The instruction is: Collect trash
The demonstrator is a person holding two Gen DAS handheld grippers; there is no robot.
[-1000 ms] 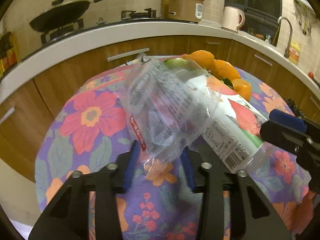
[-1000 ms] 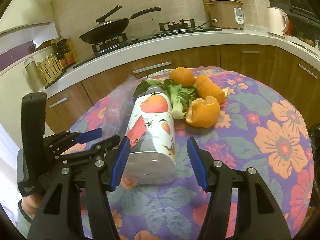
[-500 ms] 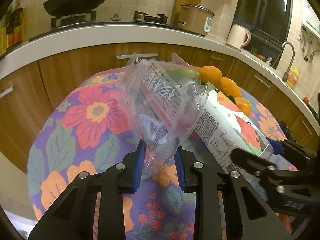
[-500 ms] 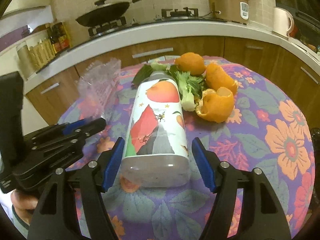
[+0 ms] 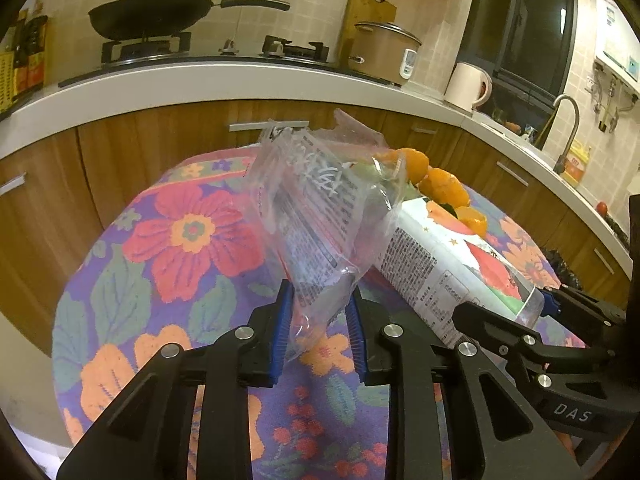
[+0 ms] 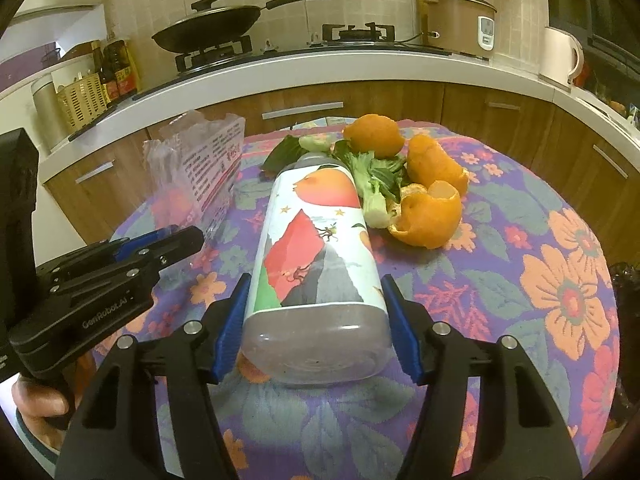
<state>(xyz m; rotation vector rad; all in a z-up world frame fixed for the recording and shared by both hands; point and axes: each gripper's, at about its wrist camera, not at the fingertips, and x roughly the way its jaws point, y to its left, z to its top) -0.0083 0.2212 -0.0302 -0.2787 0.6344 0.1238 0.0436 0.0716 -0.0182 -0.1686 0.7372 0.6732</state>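
Observation:
My left gripper (image 5: 318,326) is shut on a clear plastic wrapper (image 5: 320,216) with printed text and holds it up off the flowered tablecloth (image 5: 180,240). The wrapper (image 6: 200,176) and left gripper (image 6: 160,244) also show in the right wrist view. My right gripper (image 6: 318,320) has its blue pads against both sides of a lying plastic bottle (image 6: 316,248) with a colourful label; the bottle (image 5: 448,264) also shows in the left wrist view. Orange peels (image 6: 424,200) and green vegetable scraps (image 6: 372,184) lie behind the bottle.
The round table stands in front of a curved kitchen counter (image 6: 320,68) with wooden cabinets. A pan (image 6: 216,28), a rice cooker (image 6: 460,20) and a white kettle (image 6: 560,56) sit on the counter. A black bag (image 6: 624,280) shows at the table's right edge.
My left gripper has closed on the wrapper and lifted it. My right gripper has moved forward around the bottle's base and narrowed onto it.

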